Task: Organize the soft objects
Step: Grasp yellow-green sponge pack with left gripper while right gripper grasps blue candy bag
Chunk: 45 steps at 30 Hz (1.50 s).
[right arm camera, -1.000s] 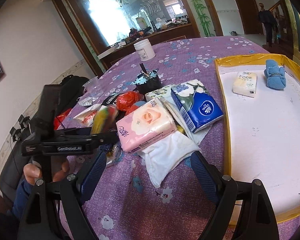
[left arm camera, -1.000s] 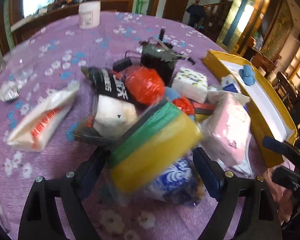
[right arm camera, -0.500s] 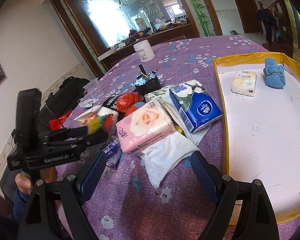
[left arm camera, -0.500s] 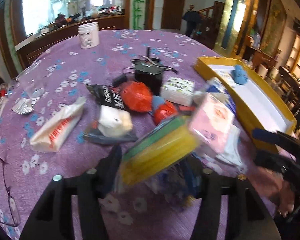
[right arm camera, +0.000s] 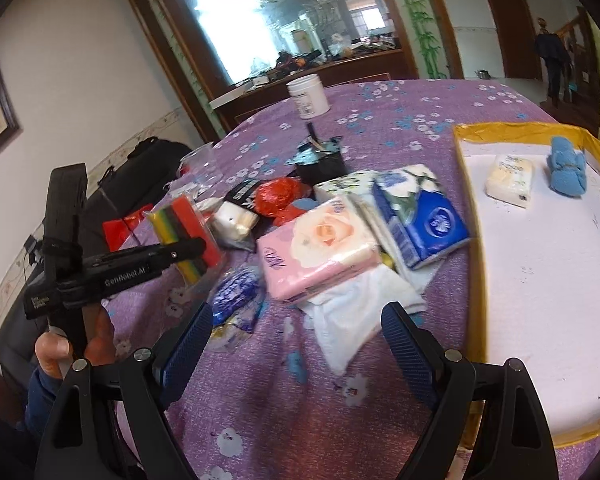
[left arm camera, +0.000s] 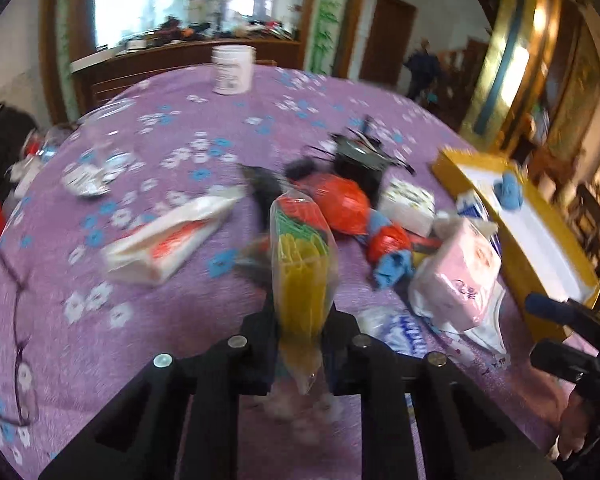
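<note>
My left gripper (left arm camera: 300, 320) is shut on a clear pack of sponges (left arm camera: 302, 264), yellow, green and red, and holds it up above the purple flowered tablecloth; the pack also shows in the right wrist view (right arm camera: 188, 232). My right gripper (right arm camera: 296, 344) is open and empty, low over a white cloth (right arm camera: 360, 312). Ahead of it lie a pink rose tissue pack (right arm camera: 320, 248) and a blue tissue pack (right arm camera: 424, 220). A yellow-rimmed white tray (right arm camera: 460, 136) at the right holds a small tissue pack (right arm camera: 508, 180) and a blue cloth (right arm camera: 568, 168).
A pile of red bags (left arm camera: 340, 200), a black holder (right arm camera: 320, 160), a white-and-red packet (left arm camera: 168, 240) and a blue-white wrapper (right arm camera: 236, 296) crowd the table's middle. A white tub (right arm camera: 308, 96) stands at the back. Glasses (left arm camera: 20, 360) lie at the left edge.
My left gripper has closed on the sponge pack, lifted it off the pile and turned it on edge. My right gripper has stayed open and hardly moved.
</note>
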### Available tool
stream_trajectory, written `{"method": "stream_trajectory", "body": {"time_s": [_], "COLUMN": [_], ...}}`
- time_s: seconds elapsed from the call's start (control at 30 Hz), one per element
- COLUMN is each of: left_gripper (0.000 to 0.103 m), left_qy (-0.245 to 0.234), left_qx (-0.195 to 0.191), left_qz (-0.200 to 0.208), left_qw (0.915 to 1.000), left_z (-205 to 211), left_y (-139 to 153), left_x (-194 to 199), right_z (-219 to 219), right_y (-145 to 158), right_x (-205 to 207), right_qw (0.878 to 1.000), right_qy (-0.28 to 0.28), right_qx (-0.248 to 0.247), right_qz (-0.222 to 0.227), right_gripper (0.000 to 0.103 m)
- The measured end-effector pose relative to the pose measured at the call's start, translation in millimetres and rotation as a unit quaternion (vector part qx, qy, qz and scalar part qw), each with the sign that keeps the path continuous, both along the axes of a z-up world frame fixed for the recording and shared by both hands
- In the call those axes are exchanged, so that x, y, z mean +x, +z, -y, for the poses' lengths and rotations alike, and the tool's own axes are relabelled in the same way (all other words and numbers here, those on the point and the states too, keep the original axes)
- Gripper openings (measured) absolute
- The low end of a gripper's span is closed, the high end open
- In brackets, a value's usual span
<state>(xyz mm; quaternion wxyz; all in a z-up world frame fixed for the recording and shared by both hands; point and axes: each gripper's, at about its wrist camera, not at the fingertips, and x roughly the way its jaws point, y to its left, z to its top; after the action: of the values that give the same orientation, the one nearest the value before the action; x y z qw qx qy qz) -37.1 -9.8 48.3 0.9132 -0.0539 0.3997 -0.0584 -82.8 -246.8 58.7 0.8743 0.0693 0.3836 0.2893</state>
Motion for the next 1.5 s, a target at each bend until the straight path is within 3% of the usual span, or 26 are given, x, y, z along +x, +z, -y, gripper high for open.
{"method": "stream_trajectory", "body": {"time_s": [0.27, 0.33, 0.4, 0.5, 0.63, 0.77, 0.93, 1.2, 1.5], "left_gripper": [0.017, 0.017, 0.017, 0.017, 0.016, 0.016, 0.016, 0.016, 0.016], "left_qy": [0.025, 0.023, 0.025, 0.029, 0.032, 0.030, 0.016, -0.016, -0.063], "left_qx": [-0.042, -0.045, -0.046, -0.052, -0.060, -0.070, -0.067, -0.056, -0.042], "left_qz": [0.001, -0.001, -0.008, -0.012, 0.003, 0.021, 0.034, 0.044, 0.046], "left_qw": [0.9988, 0.9987, 0.9986, 0.9982, 0.9977, 0.9969, 0.9971, 0.9973, 0.9961], "left_z": [-24, -25, -26, -27, -31, -31, -20, 11, 63], "left_y": [-9, -10, -13, -14, -11, -3, 11, 32, 48], "left_x": [0, 1, 2, 4, 0, -7, -13, -14, -9], "right_z": [-76, -91, -99, -98, -85, -72, -58, -10, 53], "right_y": [-13, -23, -34, -34, -18, -5, 4, 26, 27], "right_x": [18, 25, 32, 30, 20, 7, 4, -8, -10], "right_qw": [0.994, 0.991, 0.988, 0.989, 0.994, 0.995, 0.997, 0.999, 0.998], "right_qy": [0.078, 0.080, 0.076, 0.067, 0.066, 0.061, 0.052, 0.017, -0.048], "right_qx": [-0.076, -0.100, -0.122, -0.130, -0.088, -0.076, -0.051, -0.005, 0.030], "right_qz": [-0.026, -0.037, -0.055, -0.032, -0.005, 0.017, 0.018, 0.041, 0.039], "right_gripper": [0.089, 0.081, 0.055, 0.043, 0.042, 0.042, 0.042, 0.042, 0.042]}}
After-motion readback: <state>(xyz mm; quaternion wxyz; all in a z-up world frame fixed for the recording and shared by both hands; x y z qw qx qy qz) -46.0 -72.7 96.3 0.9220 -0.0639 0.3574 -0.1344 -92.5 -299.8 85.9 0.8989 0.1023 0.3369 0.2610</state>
